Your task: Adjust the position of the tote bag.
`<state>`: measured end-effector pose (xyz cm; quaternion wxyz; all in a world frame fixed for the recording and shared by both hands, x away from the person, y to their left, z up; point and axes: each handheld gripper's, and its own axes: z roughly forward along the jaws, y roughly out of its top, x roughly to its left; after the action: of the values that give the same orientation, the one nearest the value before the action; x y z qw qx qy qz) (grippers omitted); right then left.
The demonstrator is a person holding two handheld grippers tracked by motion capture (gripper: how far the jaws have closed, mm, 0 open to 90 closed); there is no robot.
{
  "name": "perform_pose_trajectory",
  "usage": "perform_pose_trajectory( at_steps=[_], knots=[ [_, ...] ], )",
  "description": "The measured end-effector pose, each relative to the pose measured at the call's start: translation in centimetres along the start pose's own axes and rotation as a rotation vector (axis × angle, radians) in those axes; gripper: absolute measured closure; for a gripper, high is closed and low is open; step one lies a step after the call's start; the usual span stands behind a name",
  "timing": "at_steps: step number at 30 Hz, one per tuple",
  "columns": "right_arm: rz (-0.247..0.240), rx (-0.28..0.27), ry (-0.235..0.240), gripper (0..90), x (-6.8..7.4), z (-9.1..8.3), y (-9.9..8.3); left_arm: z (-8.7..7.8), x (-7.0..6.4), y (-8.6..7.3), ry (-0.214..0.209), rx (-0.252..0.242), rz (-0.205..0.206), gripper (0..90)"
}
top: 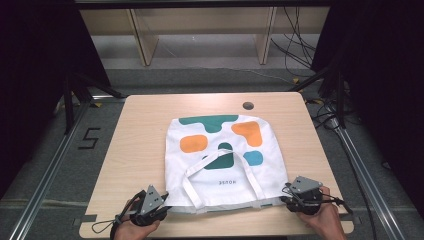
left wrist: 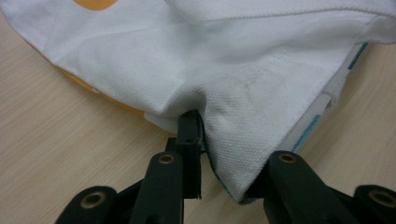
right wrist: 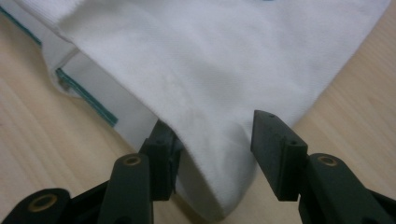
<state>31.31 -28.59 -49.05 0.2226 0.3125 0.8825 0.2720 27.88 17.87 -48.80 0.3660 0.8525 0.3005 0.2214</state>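
Risking a half-catch at both near corners of the white tote bag (top: 220, 145). Liable, on closing, to nip just the top layer, or to miss the hem and lose the cloth on any lift. Likely cause at the left gripper (top: 161, 205), judging from the left gripper view: jaws apart, one tucked under a pucker of fabric, the other tip buried beneath the corner, bite depth hard to read. Same hazard at the right gripper (top: 289, 198): jaws spread wide astride the corner tip, neither pad pressing it. Could also snag the loose handle strap (top: 192, 187), or skew the bag with one side catching first.

Hands low at the near edge of the table (top: 140, 130), tools angled forward and slightly inward.

Farther off, bag lying flat mid-table, printed side up, well short of the far edge.
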Motion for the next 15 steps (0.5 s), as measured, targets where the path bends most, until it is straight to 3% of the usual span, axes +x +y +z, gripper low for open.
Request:
perform_pose_trajectory(
  at_steps=[1, 2, 3, 4, 6, 7, 8, 9, 10, 12, 15],
  knots=[
    [-0.014, 0.006, -0.025, 51.1, 0.0, 0.0, 0.0, -0.2, 0.2, 0.1, 0.01, -0.003, 0.007, 73.4],
    [-0.039, 0.009, -0.055, 51.2, 0.1, 0.1, 0.0, -0.1, 0.0, 0.1, 0.006, -0.025, -0.013, 73.2],
    [-0.052, 0.006, -0.065, 53.0, 0.2, 0.1, 0.0, -0.2, 0.2, 0.2, 0.006, -0.018, 0.016, 72.9],
    [-0.052, 0.0, -0.07, 54.9, 0.2, 0.1, 0.1, -0.2, 0.1, 0.2, 0.01, -0.02, 0.015, 72.8],
    [-0.06, -0.03, -0.09, 66.0, -0.1, 0.1, 0.1, -0.1, 0.1, 0.2, 0.009, -0.019, 0.014, 71.5],
    [-0.041, -0.03, -0.064, 72.0, -0.2, -0.1, 0.2, -0.1, 0.1, 0.2, 0.012, -0.016, 0.011, 69.6],
    [-0.063, -0.05, -0.057, 76.7, -0.4, -0.1, 0.3, 0.0, 0.0, 0.2, 0.016, -0.022, 0.001, 67.6],
    [-0.063, -0.05, -0.057, 76.7, -0.4, -0.1, 0.3, 0.0, 0.0, 0.2, 0.016, -0.022, 0.001, 64.6],
    [-0.029, -0.077, -0.058, 86.2, -0.3, -0.5, 0.6, 0.1, 0.0, 0.3, 0.027, -0.018, -0.012, 63.2],
    [-0.002, -0.097, -0.049, 87.5, -0.4, -1.0, 1.0, 0.4, -0.2, 0.4, 0.021, 0.002, 0.019, 60.7],
    [0.04, -0.125, -0.022, 87.6, -0.8, -1.1, 1.0, 1.0, -0.3, 0.6, 0.02, 0.028, 0.017, 54.6]
  ],
)
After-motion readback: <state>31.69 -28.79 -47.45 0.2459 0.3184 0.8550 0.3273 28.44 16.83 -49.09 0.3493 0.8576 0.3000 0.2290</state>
